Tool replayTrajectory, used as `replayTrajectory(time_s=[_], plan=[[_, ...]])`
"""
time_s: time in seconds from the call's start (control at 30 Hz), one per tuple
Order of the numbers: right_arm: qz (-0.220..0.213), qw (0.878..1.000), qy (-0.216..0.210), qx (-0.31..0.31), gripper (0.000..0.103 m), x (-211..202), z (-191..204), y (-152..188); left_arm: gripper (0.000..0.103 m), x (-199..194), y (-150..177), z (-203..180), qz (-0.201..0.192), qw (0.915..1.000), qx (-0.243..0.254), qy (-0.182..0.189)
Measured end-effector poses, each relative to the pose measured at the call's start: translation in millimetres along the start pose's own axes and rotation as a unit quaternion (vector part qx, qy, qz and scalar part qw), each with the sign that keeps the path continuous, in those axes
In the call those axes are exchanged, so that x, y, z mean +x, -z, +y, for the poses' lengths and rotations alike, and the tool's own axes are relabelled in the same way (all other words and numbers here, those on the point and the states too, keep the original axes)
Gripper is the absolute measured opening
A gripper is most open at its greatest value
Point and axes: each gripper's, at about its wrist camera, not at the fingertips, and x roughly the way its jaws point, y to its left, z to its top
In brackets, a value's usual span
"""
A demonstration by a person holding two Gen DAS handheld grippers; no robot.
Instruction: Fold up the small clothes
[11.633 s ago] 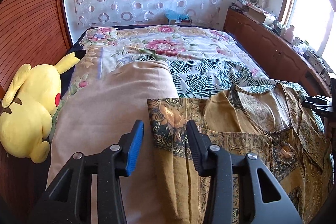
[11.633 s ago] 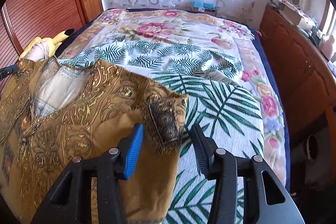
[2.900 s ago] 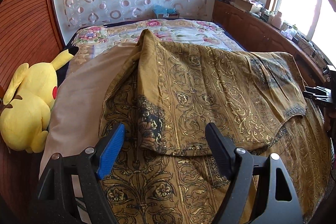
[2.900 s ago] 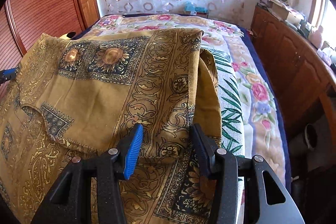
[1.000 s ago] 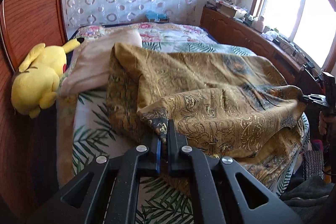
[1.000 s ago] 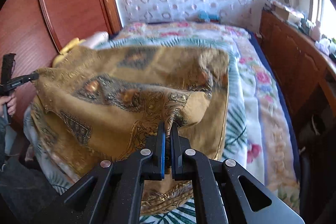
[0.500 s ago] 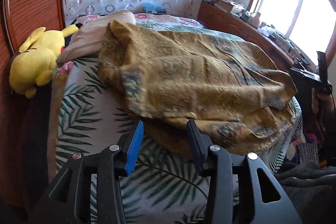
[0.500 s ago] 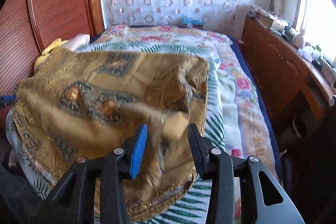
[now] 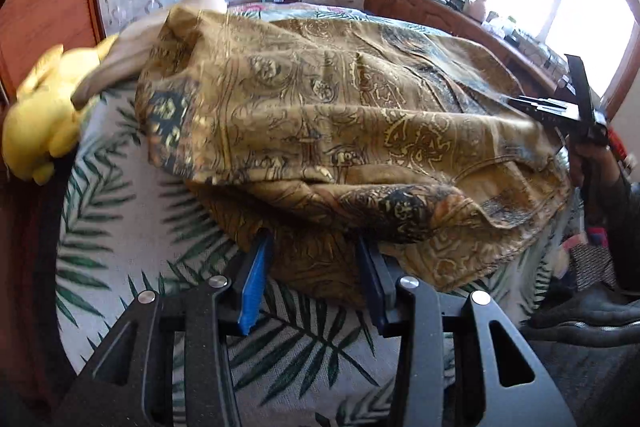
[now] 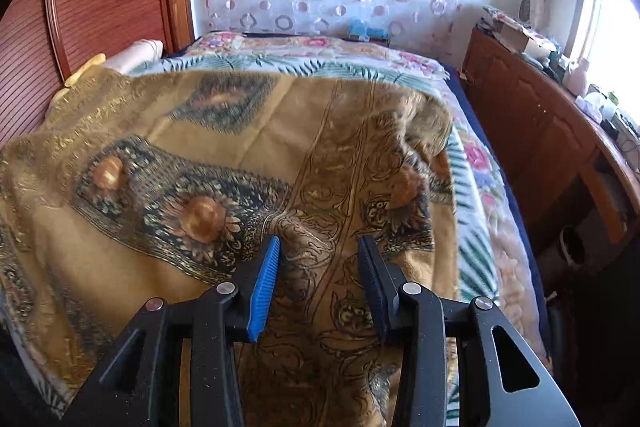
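Both the left gripper [image 9: 314, 275] and right gripper [image 10: 318, 281] stand half open, holding nothing, so the loosely folded garment [image 9: 340, 115] ahead may perhaps slide apart.

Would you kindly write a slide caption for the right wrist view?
Right gripper open above the folded mustard patterned garment on the leaf-print bedspread.

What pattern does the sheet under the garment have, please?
Green palm leaves on white sheet; clearest in the left wrist view.
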Motion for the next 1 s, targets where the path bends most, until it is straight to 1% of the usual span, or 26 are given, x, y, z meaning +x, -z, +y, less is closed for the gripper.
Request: replayTrajectory(time_s=[0.03, 0.07, 0.1, 0.13, 0.2, 0.23, 0.27, 0.33, 0.37, 0.43, 0.47, 0.5, 0.57, 0.63, 0.67, 0.7, 0.77, 0.83, 0.87, 0.93, 0.97, 1.0], plan=[[0.001, 1.0, -0.005, 0.006, 0.042, 3, -2, 1, 0.036, 1, 0, -2, -0.003, 0.9999, 0.008, -0.008], [-0.001, 1.0, -0.01, 0.011, 0.042, 5, -5, 1, 0.027, 2, 0, -3, -0.006, 0.9998, 0.012, -0.017], [-0.001, 1.0, -0.013, 0.014, 0.042, 6, -7, 1, 0.01, 1, 1, -1, -0.007, 0.9997, 0.009, -0.02], [0.0, 1.0, -0.015, 0.018, 0.042, 8, -9, -2, 0.008, -1, 2, 2, -0.009, 0.9998, 0.004, -0.015], [-0.001, 1.0, -0.018, 0.019, 0.042, 12, -11, -2, 0.007, -11, 6, 8, -0.027, 0.9996, -0.006, -0.011], [-0.001, 1.0, -0.016, 0.016, 0.042, 11, -9, -3, 0.006, -21, 10, 11, -0.047, 0.9988, -0.012, -0.009], [-0.001, 1.0, -0.013, 0.013, 0.042, 9, -8, -3, 0.006, -30, 15, 13, -0.059, 0.9981, -0.019, -0.008], [-0.002, 1.0, -0.01, 0.008, 0.042, 6, -5, -2, 0.006, -44, 23, 18, -0.075, 0.9966, -0.03, -0.013], [-0.002, 1.0, -0.01, 0.009, 0.042, 4, -6, -2, 0.006, -51, 28, 22, -0.083, 0.9958, -0.039, -0.007], [-0.002, 1.0, -0.013, 0.011, 0.042, -2, -8, 0, 0.006, -57, 36, 26, -0.077, 0.9959, -0.048, 0.001], [-0.002, 1.0, -0.013, 0.011, 0.042, -3, -9, 0, 0.006, -56, 39, 28, -0.069, 0.9965, -0.048, -0.001], [-0.002, 1.0, -0.013, 0.011, 0.042, -2, -8, 0, 0.006, -54, 43, 31, -0.052, 0.9974, -0.049, -0.003], [-0.003, 1.0, -0.012, 0.01, 0.042, -3, -8, 1, 0.007, -51, 47, 35, -0.037, 0.9977, -0.056, 0.001], [-0.003, 1.0, -0.013, 0.01, 0.042, -4, -8, 1, 0.007, -54, 50, 36, -0.035, 0.9977, -0.057, -0.009], [-0.004, 1.0, -0.013, 0.011, 0.042, -4, -9, 2, 0.007, -58, 49, 36, -0.041, 0.9974, -0.055, -0.022], [-0.004, 1.0, -0.013, 0.011, 0.042, -4, -9, 2, 0.007, -62, 50, 34, -0.049, 0.997, -0.055, -0.026], [-0.003, 1.0, -0.013, 0.01, 0.043, -5, -9, 2, 0.012, -74, 44, 38, -0.075, 0.9949, -0.064, -0.024], [-0.003, 1.0, -0.013, 0.01, 0.043, -5, -9, 2, 0.023, -79, 38, 41, -0.09, 0.9932, -0.065, -0.032], [-0.003, 1.0, -0.013, 0.01, 0.043, -5, -9, 2, 0.026, -78, 33, 42, -0.095, 0.9926, -0.065, -0.038], [-0.003, 1.0, -0.013, 0.01, 0.043, -5, -9, 2, 0.032, -72, 23, 43, -0.096, 0.9919, -0.069, -0.045], [-0.003, 1.0, -0.013, 0.01, 0.043, -5, -9, 2, 0.034, -65, 17, 43, -0.094, 0.9924, -0.067, -0.042], [-0.003, 1.0, -0.013, 0.01, 0.043, -5, -9, 2, 0.039, -61, 13, 43, -0.089, 0.9931, -0.064, -0.042]])
